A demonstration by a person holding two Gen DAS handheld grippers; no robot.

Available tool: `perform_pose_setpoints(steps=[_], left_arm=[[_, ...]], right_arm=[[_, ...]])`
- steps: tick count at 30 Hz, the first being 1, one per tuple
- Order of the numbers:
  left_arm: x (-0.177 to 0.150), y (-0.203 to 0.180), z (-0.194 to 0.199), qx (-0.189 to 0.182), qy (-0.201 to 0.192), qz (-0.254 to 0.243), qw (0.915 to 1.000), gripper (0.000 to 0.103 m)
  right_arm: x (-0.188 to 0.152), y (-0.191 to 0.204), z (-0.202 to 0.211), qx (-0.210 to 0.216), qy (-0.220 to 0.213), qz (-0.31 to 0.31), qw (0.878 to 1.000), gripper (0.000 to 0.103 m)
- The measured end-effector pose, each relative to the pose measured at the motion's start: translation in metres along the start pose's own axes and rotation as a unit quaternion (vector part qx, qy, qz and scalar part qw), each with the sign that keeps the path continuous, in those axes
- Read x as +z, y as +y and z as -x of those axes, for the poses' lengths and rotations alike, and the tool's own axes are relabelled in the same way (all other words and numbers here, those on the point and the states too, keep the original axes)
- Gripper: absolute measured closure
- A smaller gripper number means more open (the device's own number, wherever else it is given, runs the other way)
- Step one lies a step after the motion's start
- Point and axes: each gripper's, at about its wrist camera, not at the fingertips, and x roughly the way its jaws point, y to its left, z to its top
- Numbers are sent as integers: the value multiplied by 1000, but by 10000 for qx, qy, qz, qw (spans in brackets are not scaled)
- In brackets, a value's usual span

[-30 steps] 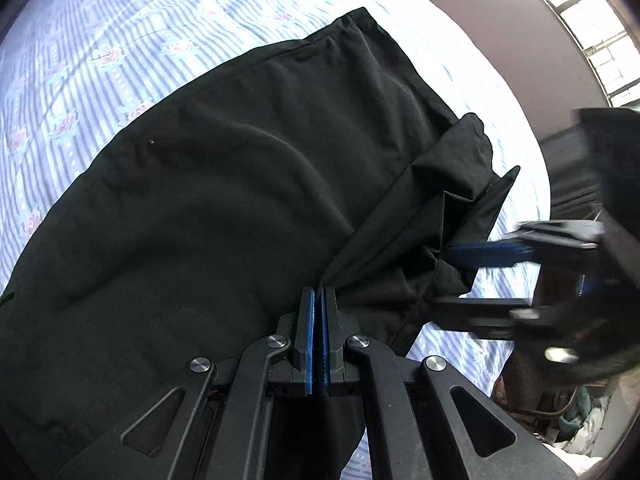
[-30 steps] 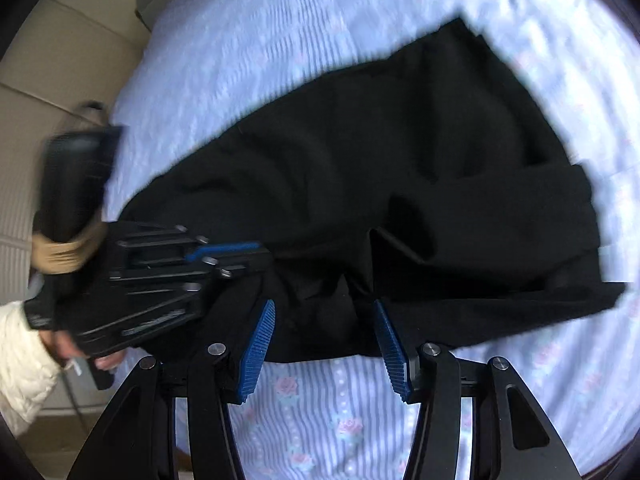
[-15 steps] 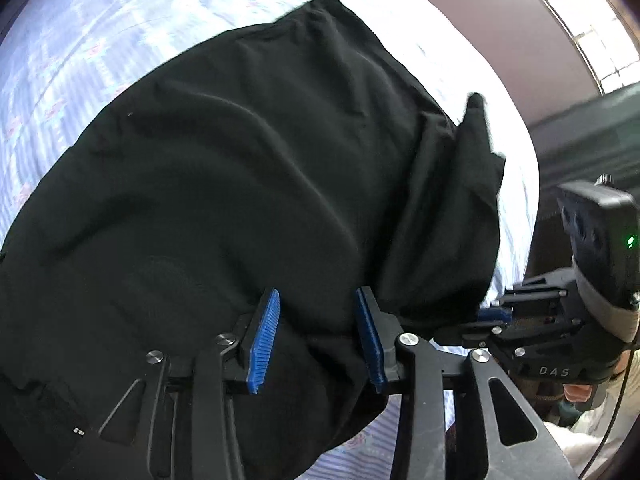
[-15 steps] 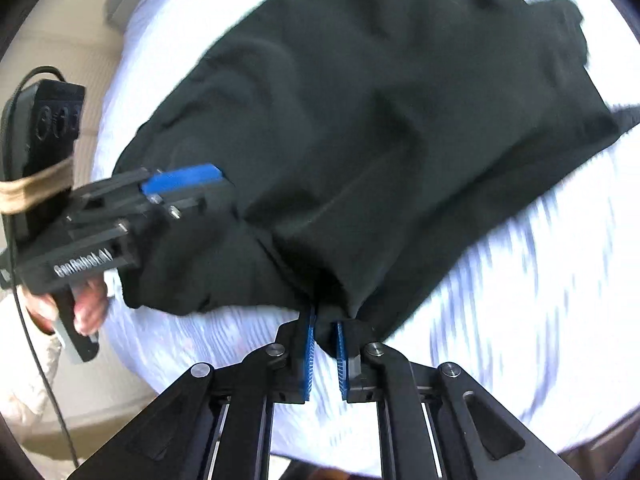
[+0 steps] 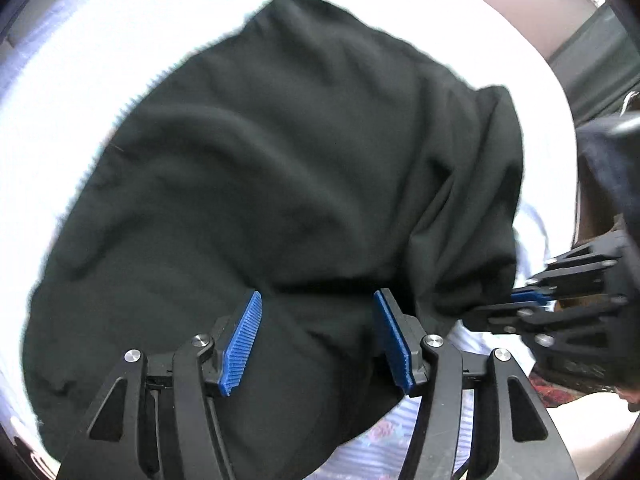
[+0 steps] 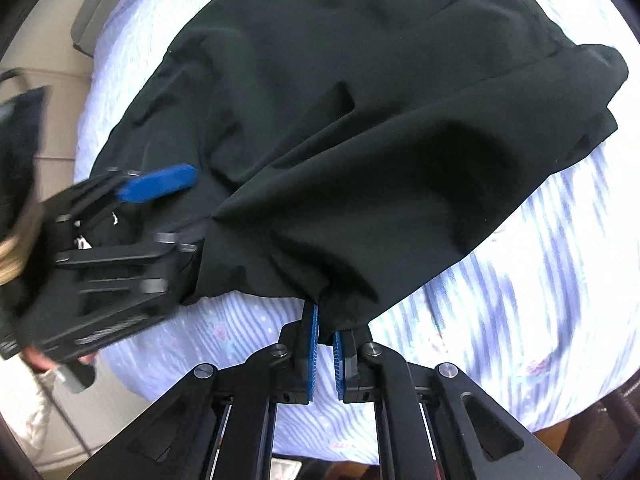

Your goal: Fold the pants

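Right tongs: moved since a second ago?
Yes. The right tongs, then open over the pants' near edge, now pinch that edge and have pulled it toward the near side of the striped bedsheet.

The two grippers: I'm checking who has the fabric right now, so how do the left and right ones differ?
The left gripper has just been opening: its blue pads stand apart above the black pants, pinching nothing. The right gripper is shut on a bunched edge of the pants, its pads nearly together. The left hovers over the garment's middle; the right sits at its edge over the striped sheet. Both are black with ribbed blue pads.
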Motion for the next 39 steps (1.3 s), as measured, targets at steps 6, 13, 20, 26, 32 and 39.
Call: perform_pose_setpoints(steps=[6,13,20,26,32,39], left_arm=[[-21,81,72,472,-527,628,9955,34],[-133,187,114,961,-522,2239,9685,29],[-173,223,85,808,-236,2509,9643,29],[-169,257,44,411,-28,2995,9532,33],[-176,267,57,451,-430,3236,9441,63],[-167,279,53,930,-411,2983,9490,61]], right_arm=[[-18,20,34,-388,-123,-978,9944,60],[-14,97,30,-348,5,-48,9994,47],[-4,144,9,-372,271,613,9971,47],[-3,180,-8,-446,400,948,9937,47],[-12,196,-3,-456,415,1185,9910,47],[-15,204,-6,-536,321,1314,9894,47]])
